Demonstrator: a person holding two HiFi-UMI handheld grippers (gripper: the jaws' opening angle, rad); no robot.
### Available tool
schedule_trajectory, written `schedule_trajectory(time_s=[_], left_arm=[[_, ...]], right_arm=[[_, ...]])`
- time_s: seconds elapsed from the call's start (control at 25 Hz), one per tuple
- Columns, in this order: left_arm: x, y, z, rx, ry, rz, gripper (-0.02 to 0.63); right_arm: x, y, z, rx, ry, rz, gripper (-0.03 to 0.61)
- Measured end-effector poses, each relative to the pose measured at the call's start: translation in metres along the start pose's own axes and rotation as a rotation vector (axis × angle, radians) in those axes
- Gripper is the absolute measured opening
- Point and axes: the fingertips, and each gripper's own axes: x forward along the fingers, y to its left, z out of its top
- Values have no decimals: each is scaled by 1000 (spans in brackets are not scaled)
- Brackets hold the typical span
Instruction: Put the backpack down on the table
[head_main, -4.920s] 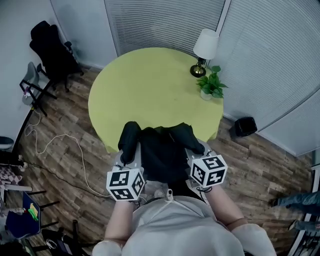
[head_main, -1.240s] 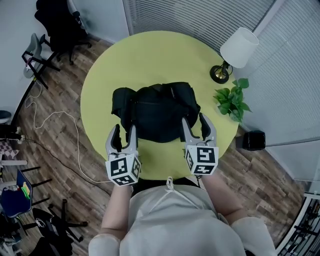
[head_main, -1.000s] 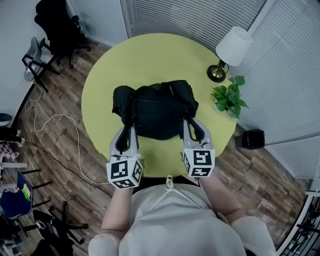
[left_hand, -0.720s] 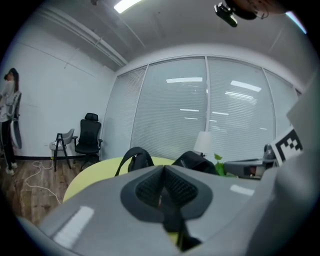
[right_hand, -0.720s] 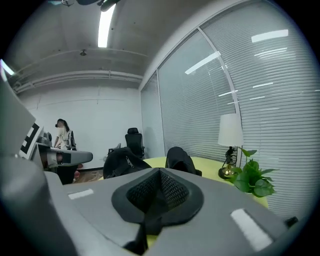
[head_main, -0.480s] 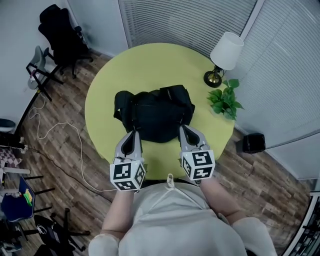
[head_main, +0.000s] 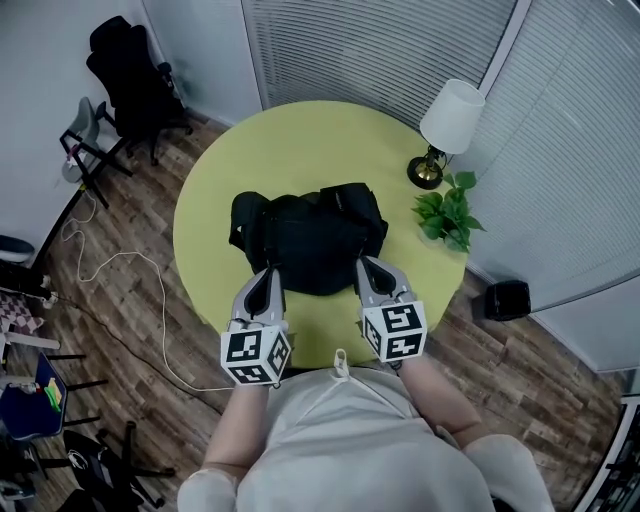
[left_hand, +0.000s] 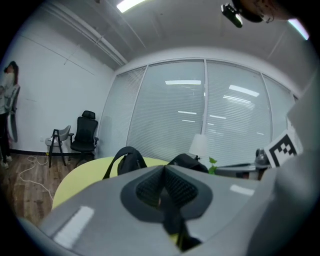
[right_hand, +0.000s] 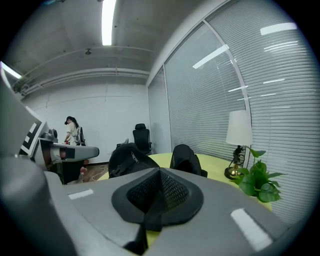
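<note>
The black backpack (head_main: 308, 238) is lying on the round yellow-green bench (head_main: 300, 140), a little toward the person's side of the middle. Its bulk is slumping flat, and one padded strap is looping out at its left end. In the left gripper view that strap is arching up above the bench top.

The left claw (head_main: 266, 280) is hanging over the near part of the bench, just beside the pack's near-left edge. Its jaws are pressing together with nothing between them. The right claw (head_main: 368, 270) is sitting level with it at the pack's near-right edge, its jaws likewise meeting and gripping nothing. From the head view the tips are looking very close to the fabric, perhaps just short of it. The angle is too steep to be sure.

A table lamp (head_main: 447, 118) with a white shade is standing at the bench's far-right rim. A small green plant (head_main: 445, 212) is sitting just beside it, nearer the person. A black office chair (head_main: 130, 75) is standing on the wooden floor well to the left. A pale cable (head_main: 130, 280) is trailing across the boards near it.
</note>
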Motion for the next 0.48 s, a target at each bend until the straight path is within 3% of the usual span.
schedule_trajectory(time_s=[0.48], left_arm=[[9,2,-1,-16,-18,37,6]], right_arm=[[4,-17,3,-21,-29,13,-2]])
